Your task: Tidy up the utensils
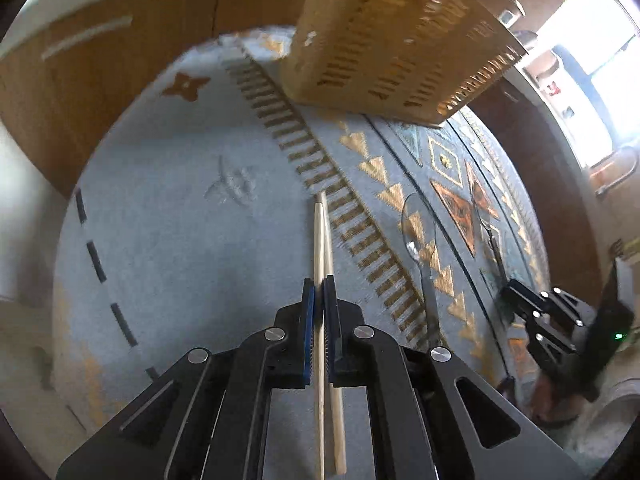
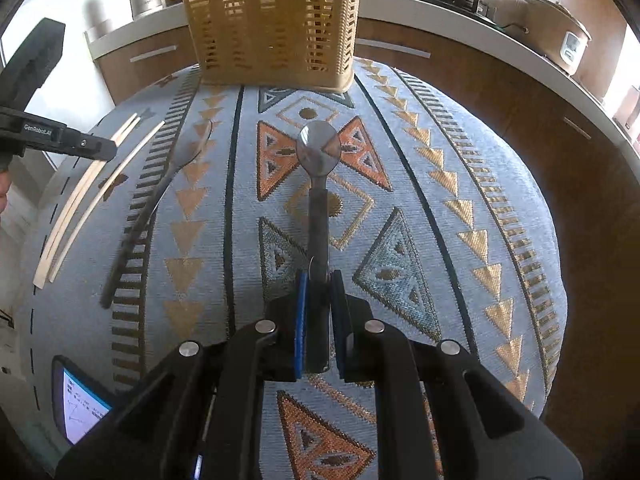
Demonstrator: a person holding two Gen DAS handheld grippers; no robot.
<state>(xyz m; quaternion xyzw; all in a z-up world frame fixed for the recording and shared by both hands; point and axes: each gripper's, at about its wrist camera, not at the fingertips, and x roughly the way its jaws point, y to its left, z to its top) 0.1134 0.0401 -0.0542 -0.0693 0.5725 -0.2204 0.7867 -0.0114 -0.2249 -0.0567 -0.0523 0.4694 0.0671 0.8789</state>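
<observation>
A pale blue cloth (image 2: 500, 184) is patterned with gold and orange triangles; the slotted basket (image 2: 272, 20) is tan, the chopsticks (image 1: 320, 240) cream.

Patterned blue tablecloth (image 2: 460, 168), wooden cabinets (image 2: 500, 92), rice cooker (image 2: 560, 40), lit screen (image 2: 82, 410)

wood cabinets (image 2: 500, 92) | white countertop (image 2: 460, 20) | bright window (image 1: 580, 52)

Patterned tablecloth (image 2: 460, 184) bears basket (image 2: 272, 20), spoon (image 2: 160, 196)
</observation>
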